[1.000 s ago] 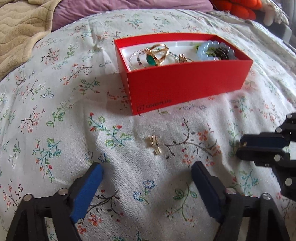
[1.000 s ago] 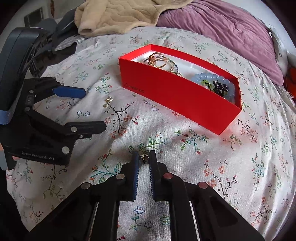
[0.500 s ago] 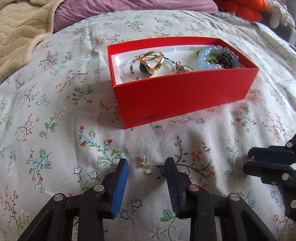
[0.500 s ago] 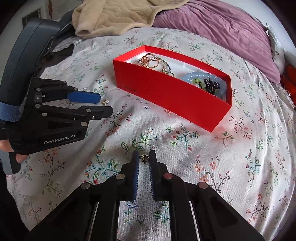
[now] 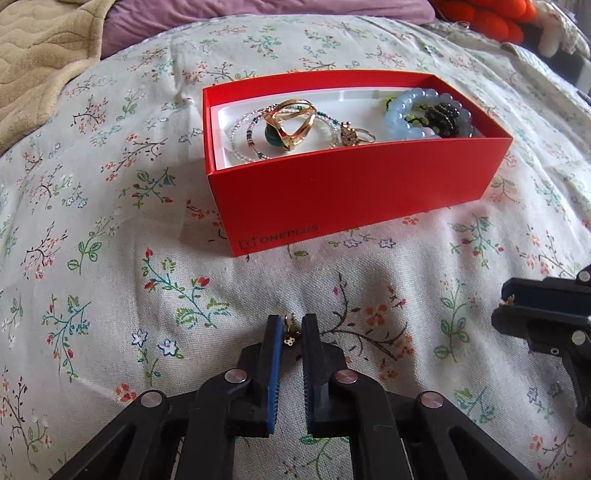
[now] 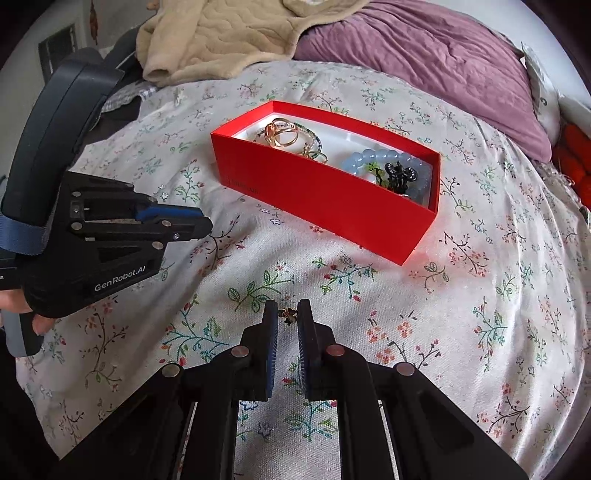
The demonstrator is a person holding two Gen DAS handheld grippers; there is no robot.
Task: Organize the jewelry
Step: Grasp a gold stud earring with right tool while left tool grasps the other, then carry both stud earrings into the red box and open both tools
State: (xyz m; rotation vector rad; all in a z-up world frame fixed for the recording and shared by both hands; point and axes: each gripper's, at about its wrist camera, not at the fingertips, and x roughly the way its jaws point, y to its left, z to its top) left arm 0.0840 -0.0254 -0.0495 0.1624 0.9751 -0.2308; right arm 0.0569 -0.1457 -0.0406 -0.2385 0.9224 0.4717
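On the floral bedspread (image 5: pixel 110 206), in front of the red OnePlus box (image 5: pixel 354 195), your left gripper (image 5: pixel 289 328) is closed down on a small gold earring (image 5: pixel 289 329); the piece sits pinched between the blue pads, on the printed-label side of the box and well apart from it. Your right gripper (image 6: pixel 287 316) is likewise nipped onto a second small gold and dark earring (image 6: pixel 288 316), held at the fingertips above the cloth, in front of the box's long side wall. In the left wrist view your right gripper appears to the right of the box's near corner, fingers drawn together.

Inside the box, on its white liner, a large gold ring with a green stone (image 5: pixel 290 123) lies on a thin beaded bracelet (image 5: pixel 251 140) at the left end. A smaller gold ring (image 5: pixel 354 134) sits toward the middle. At the right end a pale blue bead bracelet (image 5: pixel 410 118) encircles a dark beaded piece (image 5: pixel 445 118). Behind the box lie a beige blanket (image 6: pixel 221 33) and a purple pillow (image 6: pixel 424 62).
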